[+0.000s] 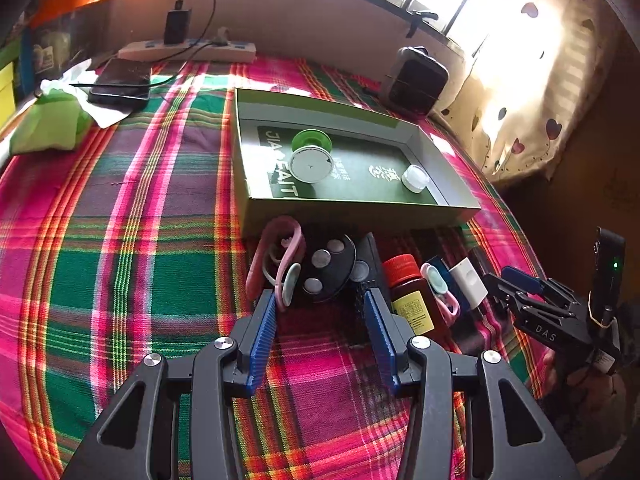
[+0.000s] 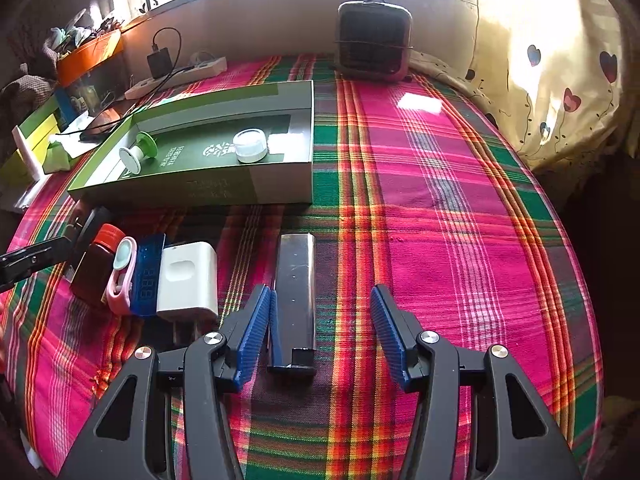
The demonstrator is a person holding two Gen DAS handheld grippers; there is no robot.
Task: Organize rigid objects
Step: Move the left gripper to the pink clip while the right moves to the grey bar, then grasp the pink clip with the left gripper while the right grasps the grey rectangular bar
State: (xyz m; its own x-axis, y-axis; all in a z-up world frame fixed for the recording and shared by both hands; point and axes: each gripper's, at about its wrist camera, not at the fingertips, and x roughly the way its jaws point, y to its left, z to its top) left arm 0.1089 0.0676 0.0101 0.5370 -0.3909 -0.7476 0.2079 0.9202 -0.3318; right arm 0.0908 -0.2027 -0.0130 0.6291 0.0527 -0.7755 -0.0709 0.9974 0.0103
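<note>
Right now the left gripper (image 1: 322,300) is hovering with its blue ribbed jaws apart and nothing clamped between them, pointing down at a row of small items on the plaid cloth (image 1: 120,240). Just ahead of its left jaw, a pink plastic ear-hook piece (image 1: 276,256) is lying curled; it looks light and springy, so it is probably best pinched across its thicker loop. Directly ahead, between the jaws' line, a black round disc with silver buttons (image 1: 326,270) is sitting partly on a black block (image 1: 366,268); the disc seems stiff and thin, and its smooth face may be slippery, so taking it by the edges looks safest. To the right of the right jaw, a brown bottle with a red cap (image 1: 410,292) is lying on its side, rigid and likely to roll, so gripping across the body is advisable. Beyond it, a white wall charger (image 2: 188,276) is resting beside a blue flat gadget (image 2: 146,272); the charger looks hard and blocky, easy to hold by its flat sides.

Further right, the right gripper (image 2: 320,312) is also standing apart, gripping nothing. A dark metallic rectangular bar (image 2: 296,292) is lying just inside its left jaw, seemingly touching that pad, with a clear gap to the right jaw. It looks stiff, heavier and glossy, so a firm squeeze across its narrow width should be suiting it. Ahead of both grippers, the shallow green cardboard box (image 2: 192,192) is already holding a green-and-white spool (image 1: 310,160) and a small white jar (image 2: 250,145).
</note>
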